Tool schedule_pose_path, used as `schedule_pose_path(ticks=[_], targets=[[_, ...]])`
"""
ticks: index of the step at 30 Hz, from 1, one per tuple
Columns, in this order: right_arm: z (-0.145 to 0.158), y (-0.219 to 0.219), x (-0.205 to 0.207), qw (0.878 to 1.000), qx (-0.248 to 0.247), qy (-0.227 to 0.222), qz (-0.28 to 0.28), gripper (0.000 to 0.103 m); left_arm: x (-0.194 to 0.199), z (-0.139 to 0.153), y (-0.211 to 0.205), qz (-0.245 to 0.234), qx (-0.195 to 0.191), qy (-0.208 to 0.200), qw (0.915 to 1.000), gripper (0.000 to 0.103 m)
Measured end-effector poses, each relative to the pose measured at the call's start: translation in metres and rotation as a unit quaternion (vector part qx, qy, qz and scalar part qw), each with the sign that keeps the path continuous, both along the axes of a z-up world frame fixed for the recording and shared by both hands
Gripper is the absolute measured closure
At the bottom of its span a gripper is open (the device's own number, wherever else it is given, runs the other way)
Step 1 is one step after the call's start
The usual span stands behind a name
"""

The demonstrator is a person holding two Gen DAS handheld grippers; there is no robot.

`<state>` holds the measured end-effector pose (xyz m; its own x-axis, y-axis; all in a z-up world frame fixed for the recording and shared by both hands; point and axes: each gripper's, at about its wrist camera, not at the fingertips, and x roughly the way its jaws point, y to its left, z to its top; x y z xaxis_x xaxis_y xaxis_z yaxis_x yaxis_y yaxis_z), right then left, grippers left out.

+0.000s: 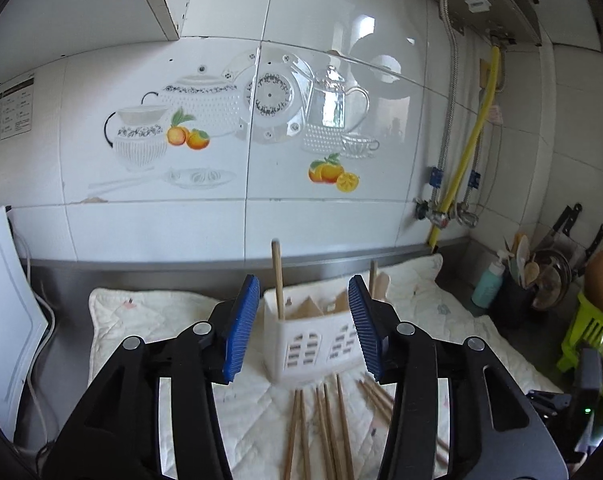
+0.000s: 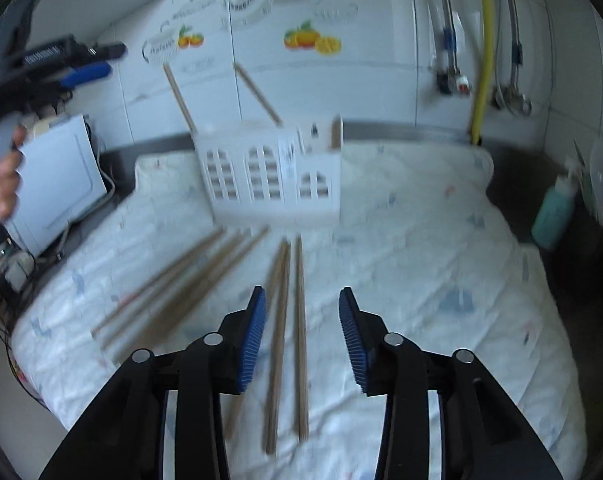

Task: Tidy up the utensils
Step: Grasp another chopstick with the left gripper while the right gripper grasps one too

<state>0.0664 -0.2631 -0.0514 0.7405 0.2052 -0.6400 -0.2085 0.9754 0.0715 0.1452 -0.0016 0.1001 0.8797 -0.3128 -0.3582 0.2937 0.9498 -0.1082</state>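
Right wrist: tool [image 2: 303, 336] agape over chopsticks [image 2: 300, 336] (blurred).

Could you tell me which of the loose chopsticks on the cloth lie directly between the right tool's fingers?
The pair of chopsticks lying lengthwise toward the white holder, between the open right tool; the other chopsticks fan out leftward.

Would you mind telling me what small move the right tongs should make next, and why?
Probably lower the right tongs and close on the chopsticks lying between the open jaws. They are empty and hover over the pair on the white cloth, while the white holder behind already has two sticks standing in it.
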Motion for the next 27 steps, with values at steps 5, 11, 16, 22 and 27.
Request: schedule_pose_path(ticks=[5, 11, 16, 22, 27], targets=[[-0.034, -0.002, -0.012, 0.999, -0.002, 0.033, -0.005, 0.079, -0.038, -0.035, 0.004, -0.006, 0.020, 0.031, 0.9993, 0.056], [-0.051, -0.002, -0.012, 0.999, -0.011, 0.049, -0.002, 0.085, -0.071, -0.090, 0.010, 0.001, 0.045, 0.085, 0.9953, 0.056], [-0.059, -0.004, -0.007, 0.998, -0.005, 0.061, -0.002, 0.085, -0.081, -0.136, 0.019, 0.011, 0.048, 0.142, 0.9886, 0.061], [-0.060, -0.004, -0.007, 0.998, 0.000, 0.061, -0.005, 0.092, -0.077, -0.178, 0.020, 0.009, 0.053, 0.192, 0.9799, 0.072], [-0.060, -0.003, -0.008, 0.998, 0.001, 0.059, -0.008, 0.093, -0.069, -0.195, 0.019, 0.017, 0.057, 0.211, 0.9758, 0.072]])
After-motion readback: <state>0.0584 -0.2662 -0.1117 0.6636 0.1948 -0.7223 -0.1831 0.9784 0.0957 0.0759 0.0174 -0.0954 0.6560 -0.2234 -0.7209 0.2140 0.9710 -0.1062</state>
